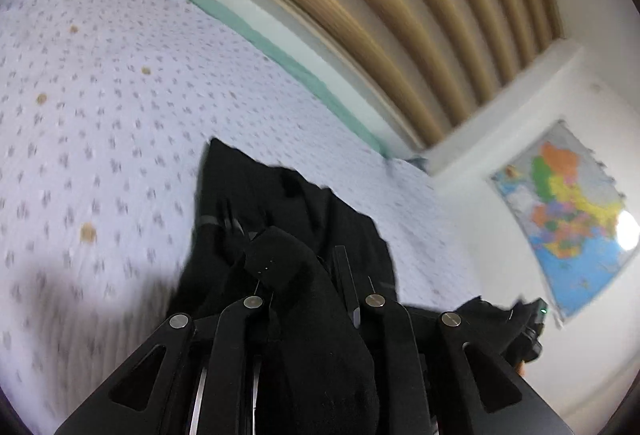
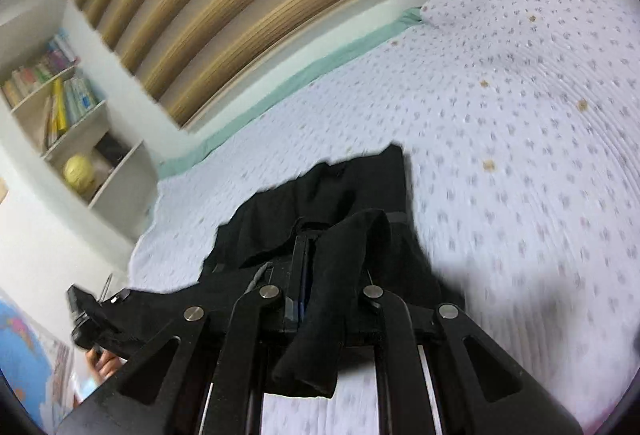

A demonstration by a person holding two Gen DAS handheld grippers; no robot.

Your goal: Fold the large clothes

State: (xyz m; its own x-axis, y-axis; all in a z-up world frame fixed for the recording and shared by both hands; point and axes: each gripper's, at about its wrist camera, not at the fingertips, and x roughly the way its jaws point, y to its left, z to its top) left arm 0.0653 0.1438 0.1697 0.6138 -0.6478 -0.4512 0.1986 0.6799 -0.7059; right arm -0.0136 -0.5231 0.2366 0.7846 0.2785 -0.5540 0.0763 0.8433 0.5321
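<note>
A large black garment [image 1: 280, 203] lies part on the bed and part lifted, stretched between my two grippers. My left gripper [image 1: 304, 275] is shut on one edge of it; cloth drapes over the fingers and hides the tips. My right gripper [image 2: 316, 255] is shut on the other edge of the black garment [image 2: 340, 191], with a fold hanging down between the fingers. In the left wrist view the right gripper [image 1: 528, 331] shows at the lower right holding cloth. In the right wrist view the left gripper [image 2: 92, 319] shows at the lower left.
The bed has a white bedspread [image 1: 120, 115] with small grey marks [image 2: 520, 175] and a green edge [image 1: 248, 31]. Behind it is a window with tan blinds [image 1: 400, 15]. A wall map [image 1: 572, 219] and a bookshelf [image 2: 68, 115] stand to the side.
</note>
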